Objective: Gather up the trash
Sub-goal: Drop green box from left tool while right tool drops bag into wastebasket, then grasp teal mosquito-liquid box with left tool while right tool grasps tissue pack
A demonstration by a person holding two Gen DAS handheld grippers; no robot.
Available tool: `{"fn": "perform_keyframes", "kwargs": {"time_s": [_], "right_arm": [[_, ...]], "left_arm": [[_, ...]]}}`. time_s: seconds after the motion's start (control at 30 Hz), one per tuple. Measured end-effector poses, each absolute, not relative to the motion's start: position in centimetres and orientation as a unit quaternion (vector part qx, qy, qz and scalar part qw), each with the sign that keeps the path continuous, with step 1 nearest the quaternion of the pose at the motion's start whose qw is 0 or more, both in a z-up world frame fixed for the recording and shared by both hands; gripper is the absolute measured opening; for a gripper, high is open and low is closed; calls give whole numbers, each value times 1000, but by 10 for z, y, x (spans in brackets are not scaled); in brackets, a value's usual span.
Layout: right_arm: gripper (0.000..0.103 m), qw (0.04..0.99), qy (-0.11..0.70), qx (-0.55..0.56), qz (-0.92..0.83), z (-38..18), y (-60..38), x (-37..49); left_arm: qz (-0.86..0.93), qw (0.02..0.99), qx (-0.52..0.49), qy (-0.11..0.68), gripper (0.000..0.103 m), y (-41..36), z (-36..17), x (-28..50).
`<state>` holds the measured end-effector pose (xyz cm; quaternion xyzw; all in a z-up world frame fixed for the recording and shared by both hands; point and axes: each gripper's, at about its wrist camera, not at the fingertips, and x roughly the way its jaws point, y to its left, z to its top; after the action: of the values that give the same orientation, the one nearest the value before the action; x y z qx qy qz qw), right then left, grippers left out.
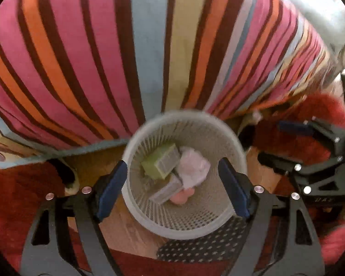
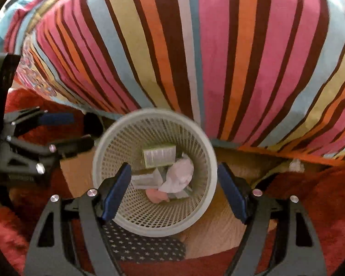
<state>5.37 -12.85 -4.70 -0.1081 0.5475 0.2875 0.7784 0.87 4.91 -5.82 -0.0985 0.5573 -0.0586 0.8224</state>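
With both sets of jaws wide and empty above it, the floor-standing mesh wastebasket (image 1: 184,220) beside the striped bed (image 1: 149,53) holds light, crushable trash: green carton (image 1: 159,164), soft crumpled tissue (image 1: 193,168), best pinched gently at edges.

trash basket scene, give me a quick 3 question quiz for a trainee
1. True or false: the left gripper holds a piece of trash.
2. Which lies in the trash basket? A) green box B) glass bottle C) banana peel
3. Fill in: behind the basket hangs a ____ bedcover.

Key:
1. False; both it and the right gripper are open and empty above the basket.
2. A, beside crumpled white paper.
3. Striped.
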Motion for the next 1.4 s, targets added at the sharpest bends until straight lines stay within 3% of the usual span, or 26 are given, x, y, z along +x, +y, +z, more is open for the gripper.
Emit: {"fn": "perform_keyframes", "kwargs": {"time_s": [0.23,0.43,0.77,1.17,1.4], "right_arm": [[73,855,426,-62,288,49,-148,98],[73,910,331,-38,247,100,-146,188],[73,926,309,-29,212,118,-90,347],[73,924,323,-94,183,116,-35,488],[73,908,358,-17,218,108,-20,563]], "left_arm": [[-37,892,-91,440,79,88,64,66],[40,922,-104,370,79,112,114,179],[95,914,-125,374,79,131,101,350],[118,899,-145,395,79,154,78,399],[98,902,-161,388,79,164,71,405]]}}
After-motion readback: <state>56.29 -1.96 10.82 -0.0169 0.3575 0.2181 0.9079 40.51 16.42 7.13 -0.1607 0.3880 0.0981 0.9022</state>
